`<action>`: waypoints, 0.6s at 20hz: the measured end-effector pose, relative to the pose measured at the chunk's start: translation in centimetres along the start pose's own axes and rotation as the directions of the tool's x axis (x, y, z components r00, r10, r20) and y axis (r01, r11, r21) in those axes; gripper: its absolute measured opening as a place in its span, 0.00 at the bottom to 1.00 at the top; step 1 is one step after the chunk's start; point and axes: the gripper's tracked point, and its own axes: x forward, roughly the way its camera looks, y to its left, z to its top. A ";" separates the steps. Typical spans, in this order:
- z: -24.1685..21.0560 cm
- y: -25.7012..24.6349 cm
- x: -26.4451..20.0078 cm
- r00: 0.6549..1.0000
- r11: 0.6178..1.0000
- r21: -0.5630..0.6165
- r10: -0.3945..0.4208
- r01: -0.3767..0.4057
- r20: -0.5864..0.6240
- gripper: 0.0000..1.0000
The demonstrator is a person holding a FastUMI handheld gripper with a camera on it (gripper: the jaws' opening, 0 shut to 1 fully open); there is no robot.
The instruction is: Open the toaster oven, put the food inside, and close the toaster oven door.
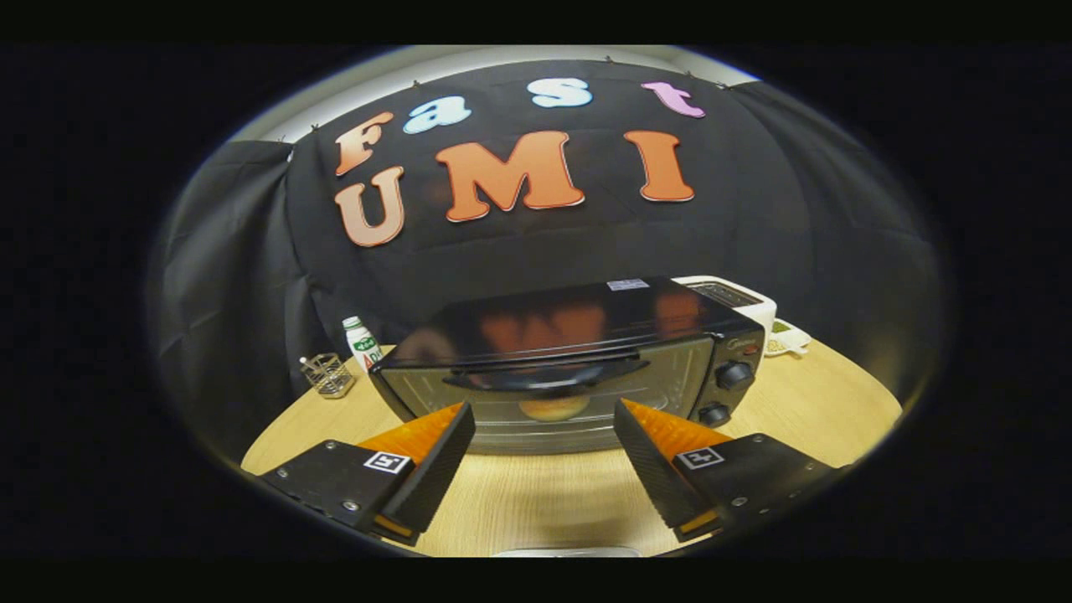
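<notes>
1. Faced the oven (578,360) squarely, its door shut; handle (546,377) across the top of the glass, beyond the fingers and in line with the gap between them.
2. Saw a pale round thing, likely the food (553,408), through the glass, inside the oven; looked like a bun, though too dim to be sure.
3. Judged the task nearly or fully done: food apparently in, door closed; nothing plainly left but a check that the door sat flush.
4. Held the gripper (544,435) wide open, with nothing between the fingers; tips near the oven's front but apart from it.
5. Stood the oven toward the back middle of the table (536,502); two knobs (725,394) on its right side.
6. Noted a wire holder (327,374) and a small bottle (362,342) near the table's back left edge, left of the oven.
7. Noted a white toaster (737,297) behind the oven's right corner, and a dish (787,339) just beside it, near the back right edge.
8. Closed off the booth behind with black cloth.
</notes>
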 end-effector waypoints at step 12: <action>4.2 -0.7 -3.5 0.996 0.999 -0.040 -0.029 0.032 0.083 0.99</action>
